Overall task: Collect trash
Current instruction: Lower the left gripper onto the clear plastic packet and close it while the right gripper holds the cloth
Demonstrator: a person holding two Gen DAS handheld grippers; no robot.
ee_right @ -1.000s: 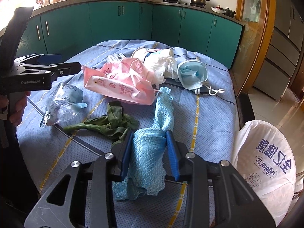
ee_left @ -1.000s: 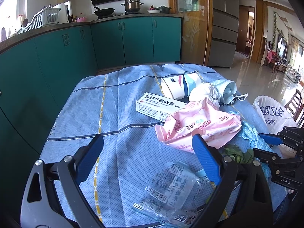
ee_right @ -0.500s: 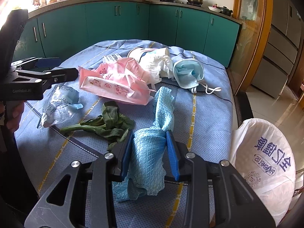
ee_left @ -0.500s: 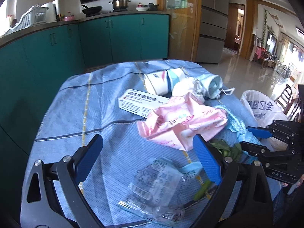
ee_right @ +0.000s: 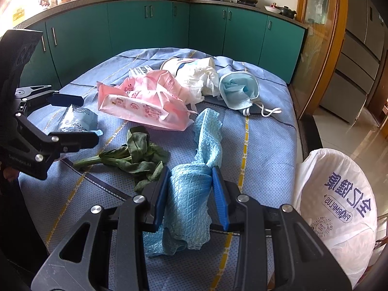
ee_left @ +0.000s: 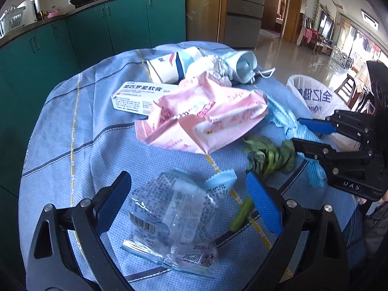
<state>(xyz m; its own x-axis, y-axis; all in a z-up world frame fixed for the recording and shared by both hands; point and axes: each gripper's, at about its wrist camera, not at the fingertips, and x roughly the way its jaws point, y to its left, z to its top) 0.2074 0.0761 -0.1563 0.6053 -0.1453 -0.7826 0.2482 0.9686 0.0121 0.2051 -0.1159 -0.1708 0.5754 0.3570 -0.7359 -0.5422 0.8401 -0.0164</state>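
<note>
- Table (ee_right: 266,145) w/ blue striped cloth cover; trash spread over its far and middle part.
- White trash bag (ee_right: 339,194), blue print, open, just off the table's right edge; near R gripper.
- Pink wrapper (ee_left: 201,118), crumpled, mid-table; overlaps end of white medicine box (ee_left: 135,95) behind it.
- Blue mesh cloth (ee_right: 194,189), bunched; R gripper (ee_right: 191,194) clenched on its lower part, pads pressing both sides; upper end trails on table toward pink wrapper.
- Clear plastic packet (ee_left: 174,220) w/ barcode, flat on table nr front-left; L gripper (ee_left: 189,206) over it, jaws wide apart, pads either side, not touching it.
- Face mask (ee_right: 238,92), blue/white, far right of pile, ear loops (ee_right: 266,110) trailing.
- White paper cup (ee_left: 174,66), on its side, far end; crumpled white tissue (ee_right: 201,82) beside it.
- Wilted green leaf veg (ee_right: 131,155), stem toward L gripper, btwn packet and cloth.
</note>
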